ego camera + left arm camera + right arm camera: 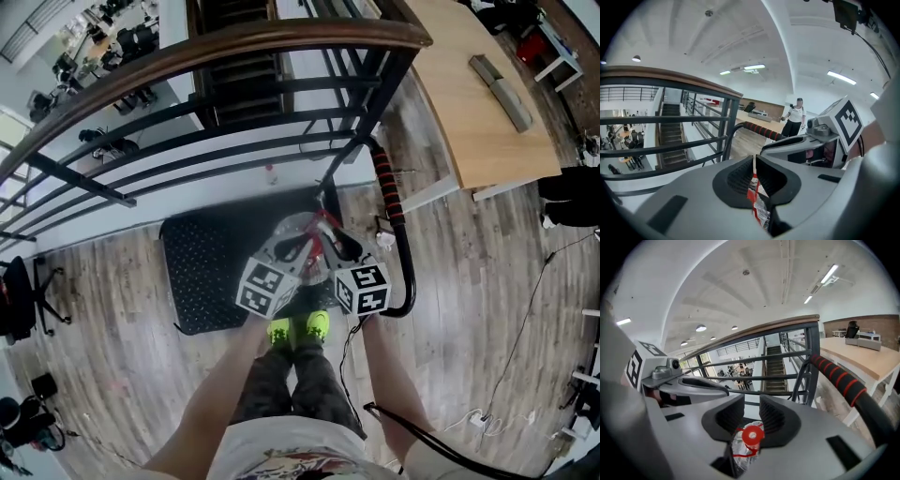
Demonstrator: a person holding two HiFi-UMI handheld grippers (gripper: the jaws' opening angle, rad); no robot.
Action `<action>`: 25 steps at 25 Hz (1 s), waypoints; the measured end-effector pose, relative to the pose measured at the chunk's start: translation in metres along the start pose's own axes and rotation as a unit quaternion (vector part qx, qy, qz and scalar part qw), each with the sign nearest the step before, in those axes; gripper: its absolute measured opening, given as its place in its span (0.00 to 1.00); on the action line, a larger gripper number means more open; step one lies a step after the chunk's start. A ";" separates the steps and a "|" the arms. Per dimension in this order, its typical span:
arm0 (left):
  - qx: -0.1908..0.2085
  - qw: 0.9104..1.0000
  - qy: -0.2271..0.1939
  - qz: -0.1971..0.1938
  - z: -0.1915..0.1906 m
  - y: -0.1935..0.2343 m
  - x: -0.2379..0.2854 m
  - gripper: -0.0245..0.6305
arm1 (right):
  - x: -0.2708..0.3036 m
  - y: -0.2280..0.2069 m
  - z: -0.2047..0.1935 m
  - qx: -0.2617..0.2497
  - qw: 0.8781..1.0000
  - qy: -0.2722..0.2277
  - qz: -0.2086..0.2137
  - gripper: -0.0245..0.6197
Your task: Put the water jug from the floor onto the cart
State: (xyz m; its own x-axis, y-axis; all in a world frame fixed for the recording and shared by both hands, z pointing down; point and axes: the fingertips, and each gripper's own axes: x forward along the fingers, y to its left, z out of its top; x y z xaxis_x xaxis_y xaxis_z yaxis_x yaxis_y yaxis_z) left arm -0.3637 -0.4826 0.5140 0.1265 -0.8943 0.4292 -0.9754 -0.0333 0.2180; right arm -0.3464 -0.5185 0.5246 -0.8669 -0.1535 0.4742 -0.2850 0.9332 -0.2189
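The left gripper (754, 161) is pinching a thin red-and-white strip of the jug (314, 239), its jaws almost together; the right gripper (751, 411) is clamping the jug's neck by the red cap (752, 436) — jaws partly apart; the jug is sitting between both grippers, over the near right corner of the cart's black deck (202, 272), just ahead of the person's shoes (300, 330); the cart's handle (389, 187) is standing to the right — a railing (234, 47) beyond

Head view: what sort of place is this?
Probably an upper-floor landing or mezzanine in an office building: a wood-topped railing overlooks a staircase going down, and a long wooden table stands on plank flooring.
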 end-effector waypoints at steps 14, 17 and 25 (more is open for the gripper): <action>0.014 0.999 -0.047 0.005 0.084 -0.049 -0.052 0.07 | -0.079 0.044 0.083 -0.003 0.997 -0.071 0.025 0.11; 0.023 0.998 -0.052 0.004 0.097 -0.057 -0.061 0.07 | -0.090 0.054 0.094 0.002 0.996 -0.081 0.029 0.10; 0.035 0.997 -0.062 0.016 0.115 -0.068 -0.085 0.07 | -0.112 0.076 0.112 -0.014 0.995 -0.092 0.020 0.09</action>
State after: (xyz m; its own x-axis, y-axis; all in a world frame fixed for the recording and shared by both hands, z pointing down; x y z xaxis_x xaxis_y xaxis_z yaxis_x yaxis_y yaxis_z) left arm -0.3290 -0.4554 0.3616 0.0763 -0.9435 0.3226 -0.9893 -0.0313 0.1426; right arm -0.3170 -0.4672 0.3592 -0.9387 -0.1700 0.2999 -0.2386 0.9483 -0.2091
